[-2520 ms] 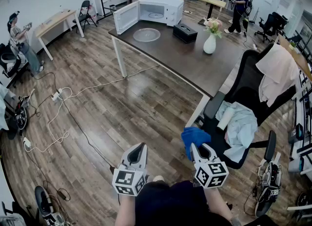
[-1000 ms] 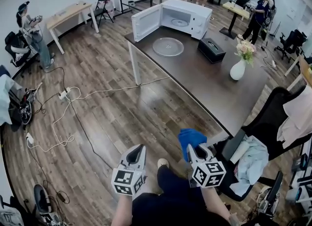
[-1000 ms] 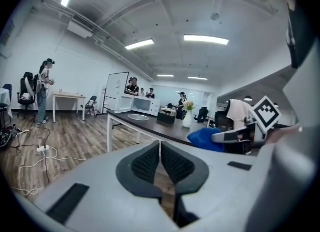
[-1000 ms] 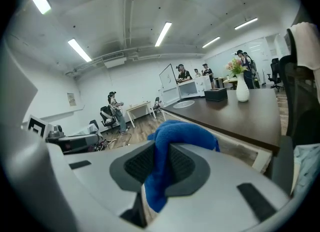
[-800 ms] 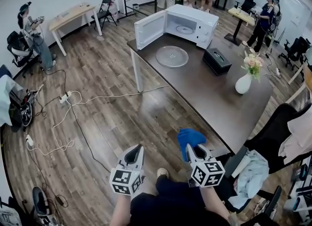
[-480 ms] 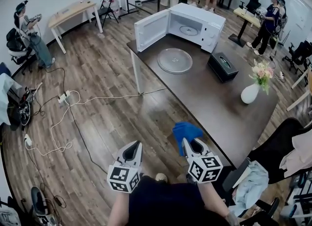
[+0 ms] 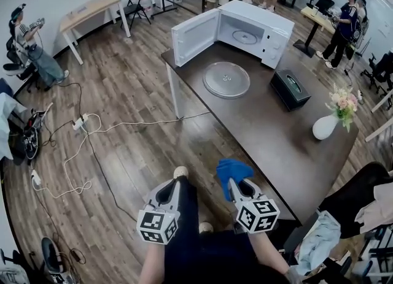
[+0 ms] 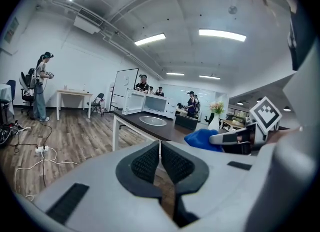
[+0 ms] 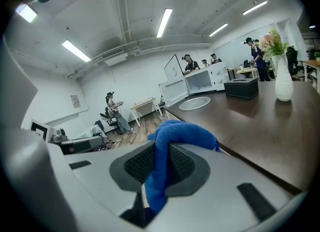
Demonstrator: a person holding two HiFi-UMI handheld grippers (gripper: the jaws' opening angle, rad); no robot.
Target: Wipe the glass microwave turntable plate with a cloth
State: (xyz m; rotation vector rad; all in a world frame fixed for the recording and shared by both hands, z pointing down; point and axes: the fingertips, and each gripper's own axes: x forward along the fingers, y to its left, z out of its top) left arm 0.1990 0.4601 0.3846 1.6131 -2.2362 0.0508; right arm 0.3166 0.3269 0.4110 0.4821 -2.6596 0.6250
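The glass turntable plate (image 7: 226, 80) lies flat on the dark table (image 7: 270, 135), in front of the open white microwave (image 7: 249, 25). It also shows far off as a pale disc, the plate (image 8: 152, 121) in the left gripper view and the plate (image 9: 195, 103) in the right gripper view. My right gripper (image 7: 234, 183) is shut on a blue cloth (image 7: 232, 170) near the table's near corner; the cloth (image 9: 172, 141) bunches between its jaws. My left gripper (image 7: 168, 191) hangs over the floor, shut and empty, jaws touching (image 8: 160, 157).
A black box (image 7: 289, 89) and a white vase with flowers (image 7: 332, 119) stand on the table to the right of the plate. Cables (image 7: 80, 154) trail over the wooden floor at left. Several people stand around the room's edges. An office chair with clothes (image 7: 344, 215) is at right.
The view has closed in on the table: microwave and plate now look nearer and more central. Both grippers kept their state, the right still holding the cloth.
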